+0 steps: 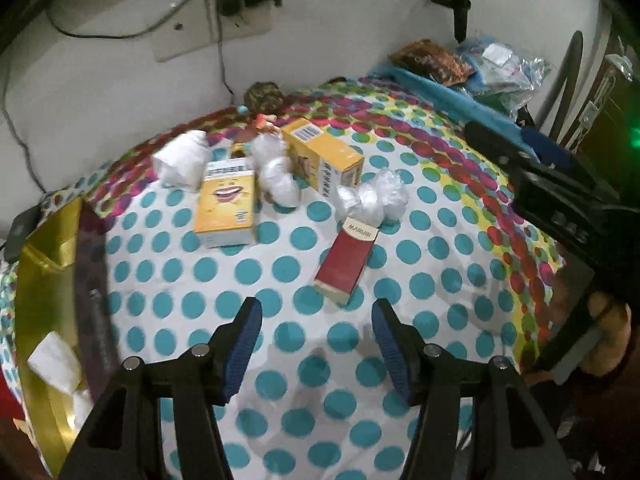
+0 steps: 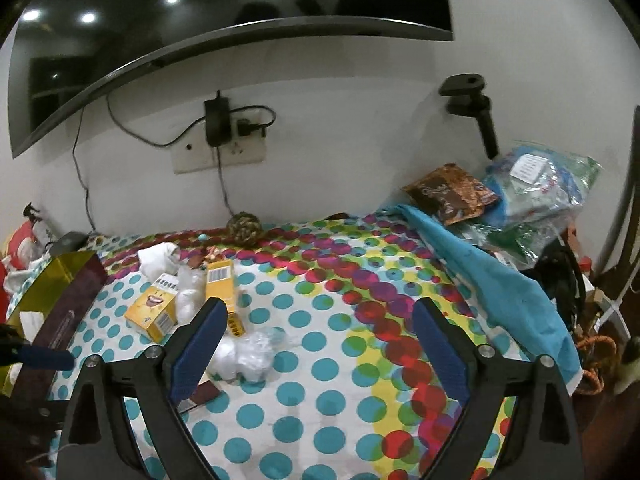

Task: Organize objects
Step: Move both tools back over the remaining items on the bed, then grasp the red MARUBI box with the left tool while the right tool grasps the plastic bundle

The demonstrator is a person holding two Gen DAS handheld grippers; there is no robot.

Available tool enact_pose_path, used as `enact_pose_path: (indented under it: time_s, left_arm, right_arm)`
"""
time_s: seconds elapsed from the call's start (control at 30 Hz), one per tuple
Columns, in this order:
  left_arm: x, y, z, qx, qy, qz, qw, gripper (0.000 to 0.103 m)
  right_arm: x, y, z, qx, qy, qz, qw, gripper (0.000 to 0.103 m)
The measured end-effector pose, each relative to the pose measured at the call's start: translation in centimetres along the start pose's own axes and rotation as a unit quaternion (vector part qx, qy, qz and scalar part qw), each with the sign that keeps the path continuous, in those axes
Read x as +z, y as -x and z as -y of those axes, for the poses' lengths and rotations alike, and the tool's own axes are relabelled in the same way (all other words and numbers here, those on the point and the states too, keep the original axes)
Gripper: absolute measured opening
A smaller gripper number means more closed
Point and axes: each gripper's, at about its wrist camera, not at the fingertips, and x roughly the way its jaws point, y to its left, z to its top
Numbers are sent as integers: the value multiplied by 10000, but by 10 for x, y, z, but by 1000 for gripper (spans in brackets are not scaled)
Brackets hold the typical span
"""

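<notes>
A dark red carton [image 1: 346, 264] lies on the polka-dot sheet [image 1: 280, 380] just beyond my left gripper [image 1: 316, 344], which is open with nothing between its blue pads. Behind it lie two yellow boxes [image 1: 226, 208] [image 1: 324, 156], crumpled clear plastic bundles [image 1: 372, 196] [image 1: 276, 168] and a white cloth [image 1: 182, 162]. At the left stands a gold box [image 1: 44, 280] with white items inside. My right gripper [image 2: 320, 340] is open over bare sheet; its left finger hides most of the red carton [image 2: 204, 394]. The yellow boxes [image 2: 154, 312] and a plastic bundle [image 2: 248, 352] lie to its left.
A rope ball [image 2: 244, 228] sits against the wall. A blue cloth [image 2: 500, 280], snack packets [image 2: 452, 192] and plastic bags [image 2: 540, 184] crowd the right side. A charger and cables [image 2: 218, 128] hang on the wall under a dark screen [image 2: 200, 20]. A hand [image 1: 608, 340] holds the right gripper.
</notes>
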Motion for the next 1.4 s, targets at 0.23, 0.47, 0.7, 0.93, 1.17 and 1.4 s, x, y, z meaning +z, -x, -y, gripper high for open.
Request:
enact_pose_path:
  time_s: [0.23,0.47,0.7,0.93,1.17,1.4]
  left_arm:
    - [10,-43,11,60,-389,-397,9984,59]
    - [12,-63,20,-110,-527,-576,9969,59]
    - [15,-72,23,-195,-418,-590,9972,56]
    - [14,-74,23,-158,-320,-588,9976,30]
    - [6,-52,17,-43,-101,-297,9995,29]
    - [0,-11,0,48,189,24,9998,29]
  right_arm:
    - [-2,-4,16,-159,-247,159,9994,97]
    - [-6,-15,16,82,-476,72,9988,97]
    - [-6,-24,11,329,-369,-84,9987,98]
    - [-9,-36,6,587,-316,-306,9973,98]
    - [-12,-44,-12,998,43,-576,9933,98]
    - [-13,-56,-32,1266,362,-909,9871,81]
